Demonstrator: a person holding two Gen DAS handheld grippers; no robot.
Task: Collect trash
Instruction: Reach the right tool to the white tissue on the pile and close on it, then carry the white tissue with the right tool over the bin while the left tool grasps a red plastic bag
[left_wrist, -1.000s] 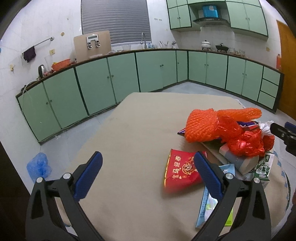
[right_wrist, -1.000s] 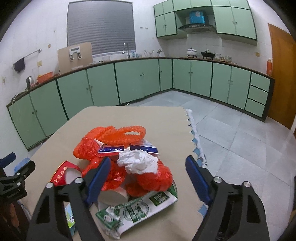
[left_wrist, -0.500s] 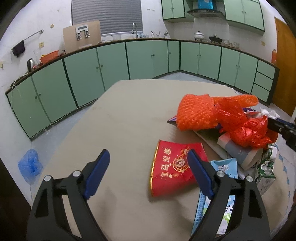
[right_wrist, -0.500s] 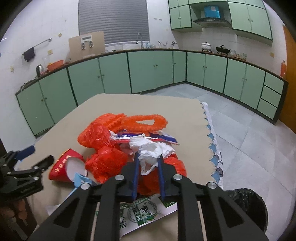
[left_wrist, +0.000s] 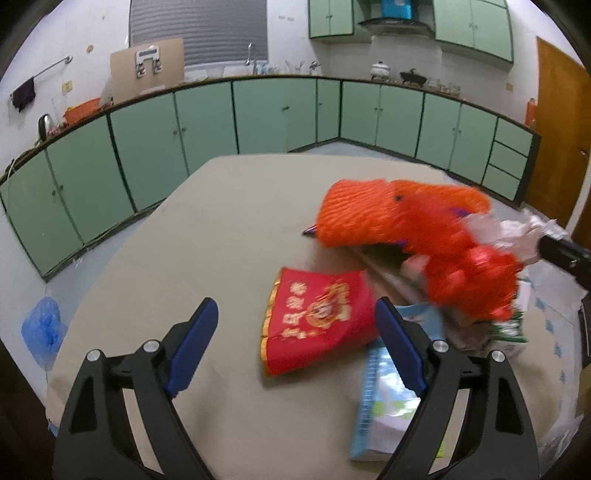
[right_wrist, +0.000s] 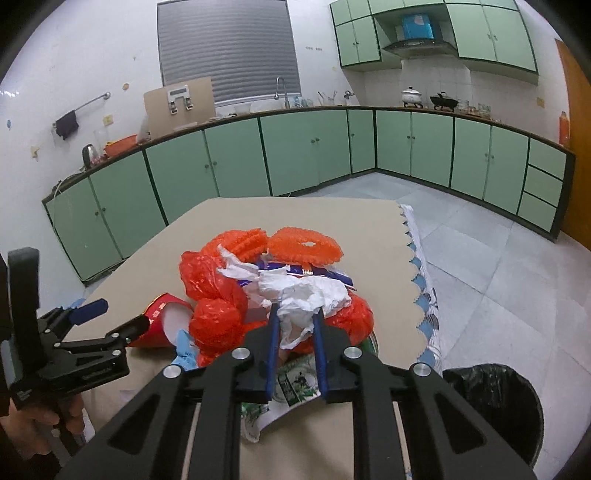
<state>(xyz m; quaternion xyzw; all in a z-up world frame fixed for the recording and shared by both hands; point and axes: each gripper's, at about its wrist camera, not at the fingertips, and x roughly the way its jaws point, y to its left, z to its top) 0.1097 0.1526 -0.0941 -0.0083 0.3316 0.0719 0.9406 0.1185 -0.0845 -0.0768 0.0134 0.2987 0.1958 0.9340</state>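
My right gripper (right_wrist: 295, 325) pinches the crumpled white tissue (right_wrist: 306, 291) atop the orange trash pile on the beige table (right_wrist: 229, 221), ready for the black-lined bin (right_wrist: 495, 402) just beside. My left gripper (left_wrist: 295, 325) hangs wide open and empty, lined up on the red paper cup (left_wrist: 317, 317).

We can't really read anything here. The red packet (left_wrist: 317, 317) has gold characters, but they're too blurred to make out.

Both views fisheye, tilted down over the desk (left_wrist: 221, 229) toward the green cabinets (right_wrist: 303, 155). Left wrist view sits close, left of the trash pile (left_wrist: 424, 236). Right wrist view looks from the pile's near right, close above it. Shared: pile, desk, cabinets; right view also catches the left tool (right_wrist: 110, 317)
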